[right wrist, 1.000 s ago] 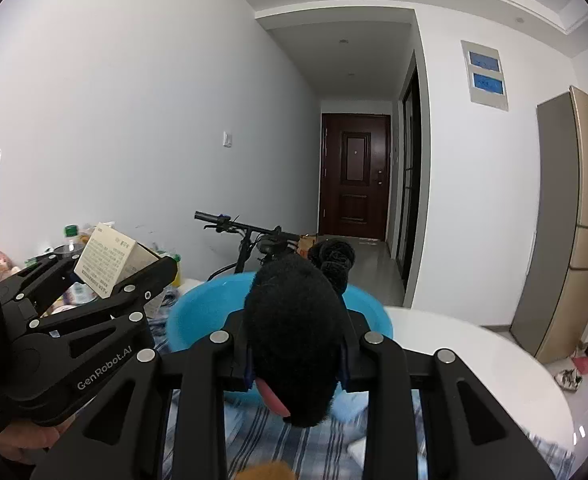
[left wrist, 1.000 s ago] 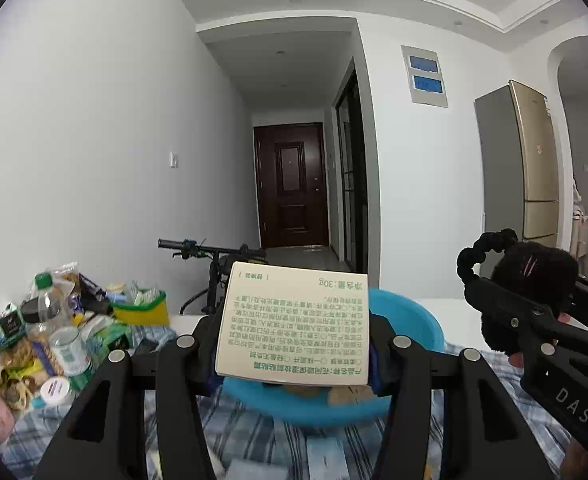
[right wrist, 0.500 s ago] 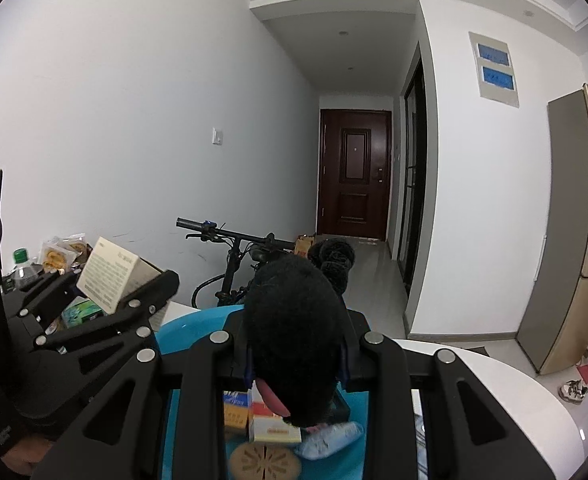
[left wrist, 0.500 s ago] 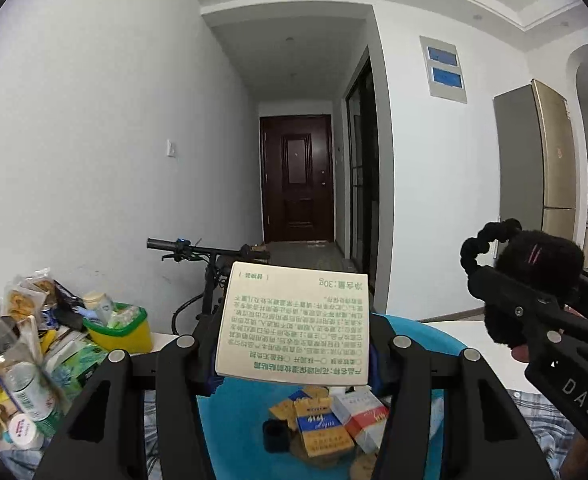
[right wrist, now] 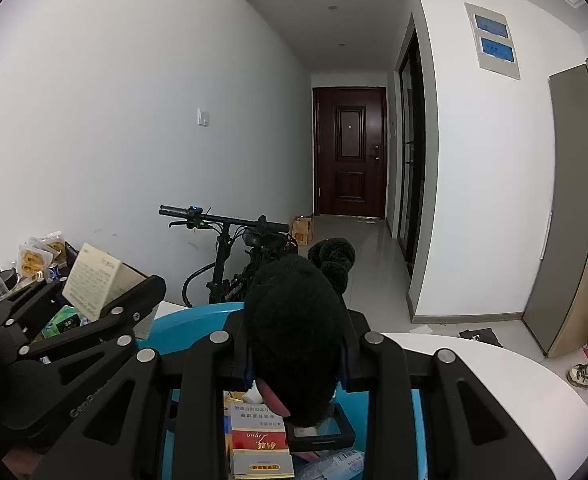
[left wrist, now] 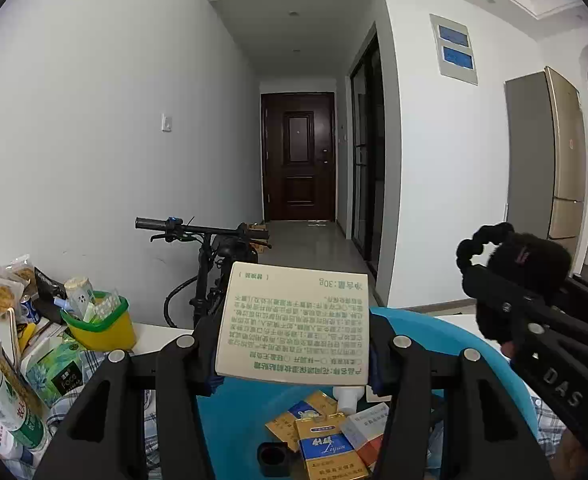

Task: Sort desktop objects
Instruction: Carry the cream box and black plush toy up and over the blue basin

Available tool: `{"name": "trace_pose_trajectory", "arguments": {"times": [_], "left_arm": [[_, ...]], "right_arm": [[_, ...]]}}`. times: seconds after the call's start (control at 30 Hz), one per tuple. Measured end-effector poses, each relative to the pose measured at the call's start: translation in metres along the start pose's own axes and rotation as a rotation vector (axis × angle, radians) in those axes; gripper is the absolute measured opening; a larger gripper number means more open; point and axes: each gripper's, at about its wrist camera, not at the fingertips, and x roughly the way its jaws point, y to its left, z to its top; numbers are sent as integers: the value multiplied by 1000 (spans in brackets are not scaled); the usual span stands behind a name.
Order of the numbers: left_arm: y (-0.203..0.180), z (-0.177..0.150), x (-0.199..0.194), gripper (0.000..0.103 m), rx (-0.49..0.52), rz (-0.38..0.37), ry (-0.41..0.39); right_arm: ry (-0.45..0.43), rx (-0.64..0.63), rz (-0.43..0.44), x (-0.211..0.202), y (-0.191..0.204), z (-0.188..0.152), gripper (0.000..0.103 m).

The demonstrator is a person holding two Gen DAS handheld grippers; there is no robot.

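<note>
Cream printed box clamped in left tool, held over blue basin. Black fuzzy toy clamped in right tool, above same basin. Cigarette packs lie in basin below both tools.

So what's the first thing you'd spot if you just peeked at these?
The cream box covered in green writing, pinched in the left claw, fills the middle of the left view. Just as bold is the fuzzy black toy squeezed in the right claw. Both hang over the blue tub, where small packets lie.
</note>
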Motion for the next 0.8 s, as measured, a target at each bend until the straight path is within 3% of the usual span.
{"name": "trace_pose_trajectory", "arguments": {"times": [0.3,0.37,0.53,0.8], "left_arm": [[3,-6,10,55,14,-2,47],[1,-7,18,55,37,11,106],[-3,-18,40,55,43,-52,287],[0,-39,72,55,42,-67,461]], "right_arm": [[35,-9,3,5,-3,-4,28],[73,-1,19,11,-5,-7,28],[237,31,98,33,-10,-19,28],[401,-33,132,58,-1,-34,28]]}}
